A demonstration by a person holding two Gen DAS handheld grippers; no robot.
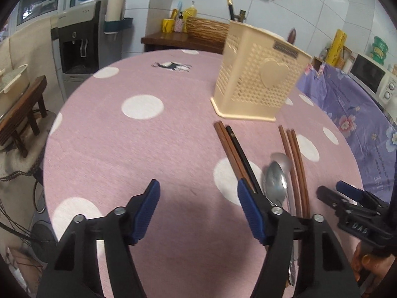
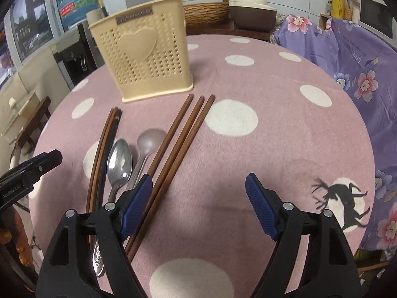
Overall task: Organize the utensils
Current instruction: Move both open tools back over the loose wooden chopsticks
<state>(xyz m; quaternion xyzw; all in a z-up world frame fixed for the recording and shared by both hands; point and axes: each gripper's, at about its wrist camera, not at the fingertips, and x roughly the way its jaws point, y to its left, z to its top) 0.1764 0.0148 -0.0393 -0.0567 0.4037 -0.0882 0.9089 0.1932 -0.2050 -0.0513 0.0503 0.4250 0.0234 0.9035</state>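
Observation:
A cream perforated utensil holder (image 1: 258, 74) (image 2: 146, 49) with a heart on its side stands upright on the pink dotted tablecloth (image 1: 148, 136) (image 2: 273, 129). In front of it lie three brown chopsticks (image 2: 183, 134) (image 1: 295, 164), a set of brown and black chopsticks (image 2: 104, 144) (image 1: 235, 154), a shiny metal spoon (image 2: 119, 161) (image 1: 275, 181) and a duller spoon (image 2: 148, 141) (image 1: 281, 160). My left gripper (image 1: 197, 193) is open and empty, left of the utensils. My right gripper (image 2: 198, 186) is open and empty, just right of the three chopsticks.
The round table drops off on all sides. A purple floral cloth (image 2: 352, 57) covers furniture to the right. A water dispenser (image 1: 79, 42) and a wooden stool (image 1: 22, 114) stand to the left. A wicker basket (image 1: 206, 28) sits behind the table.

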